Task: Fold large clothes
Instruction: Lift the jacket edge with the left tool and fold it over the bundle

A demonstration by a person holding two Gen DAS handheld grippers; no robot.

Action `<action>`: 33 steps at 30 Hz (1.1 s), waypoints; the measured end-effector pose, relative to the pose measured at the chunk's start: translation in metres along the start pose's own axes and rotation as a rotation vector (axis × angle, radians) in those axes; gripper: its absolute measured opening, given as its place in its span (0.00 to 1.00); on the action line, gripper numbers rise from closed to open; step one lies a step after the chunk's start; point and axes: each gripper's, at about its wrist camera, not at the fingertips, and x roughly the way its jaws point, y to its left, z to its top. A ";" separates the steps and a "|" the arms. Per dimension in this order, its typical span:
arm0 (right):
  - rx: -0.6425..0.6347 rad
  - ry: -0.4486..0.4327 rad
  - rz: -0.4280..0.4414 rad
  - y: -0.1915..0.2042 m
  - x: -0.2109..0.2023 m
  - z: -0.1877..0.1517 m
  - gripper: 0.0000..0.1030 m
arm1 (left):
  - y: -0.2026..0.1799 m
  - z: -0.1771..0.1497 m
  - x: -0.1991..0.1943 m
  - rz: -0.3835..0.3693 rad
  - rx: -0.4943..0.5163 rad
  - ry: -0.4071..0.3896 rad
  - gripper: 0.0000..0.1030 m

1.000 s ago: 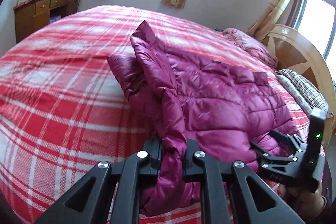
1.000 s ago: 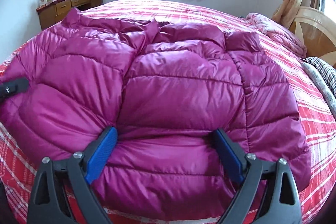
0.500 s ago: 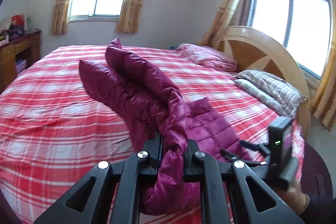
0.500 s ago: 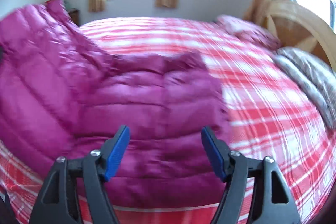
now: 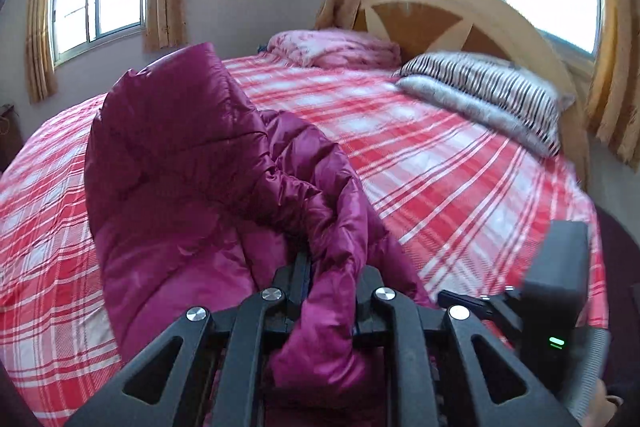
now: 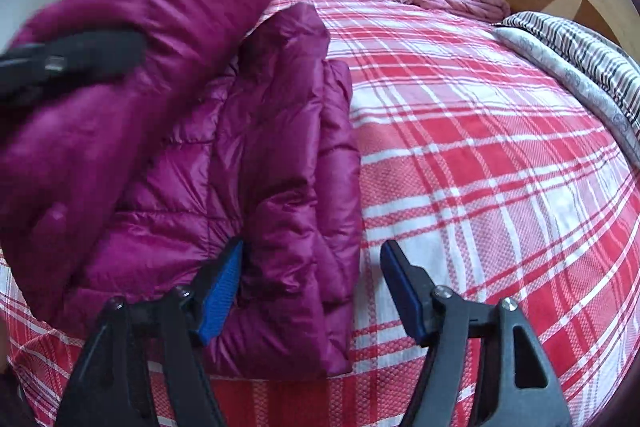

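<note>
Fabric of the magenta jacket (image 5: 192,187) is pinched tight in the left gripper (image 5: 330,283), which lifts a fold above the rest. The right gripper (image 6: 312,287) stands spread wide, its blue pads (image 6: 222,287) astride the jacket's near edge without squeezing it. The jacket lies bunched on the red plaid bed (image 6: 480,155), well apart from the striped pillow (image 5: 488,95) by the wooden headboard (image 5: 460,11).

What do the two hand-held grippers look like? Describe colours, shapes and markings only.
The left hand-held gripper is all black: angular linkage bars with triangular cut-outs and round silver pivot screws. The right hand-held gripper has the same black frame, plus blue pads on its fingers. A green light glows on its black body in the left wrist view.
</note>
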 end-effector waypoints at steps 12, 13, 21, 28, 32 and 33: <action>0.023 -0.012 -0.008 0.002 0.001 -0.005 0.74 | -0.026 0.015 -0.005 0.134 0.131 -0.012 0.36; 0.022 -0.012 -0.008 0.002 0.001 -0.005 0.74 | -0.029 0.019 -0.012 0.139 0.132 -0.047 0.41; 0.019 -0.015 -0.011 -0.001 0.004 -0.004 0.75 | 0.030 0.028 -0.095 0.328 -0.024 -0.331 0.93; 0.107 -0.082 -0.001 -0.015 -0.024 0.005 0.74 | 0.124 -0.024 -0.020 0.439 -0.174 -0.039 0.93; 0.148 -0.258 0.036 -0.020 -0.069 0.024 0.74 | 0.127 -0.033 -0.016 0.378 -0.213 -0.067 0.93; 0.137 -0.298 0.066 -0.015 -0.079 0.032 0.74 | 0.123 -0.032 -0.015 0.375 -0.199 -0.071 0.93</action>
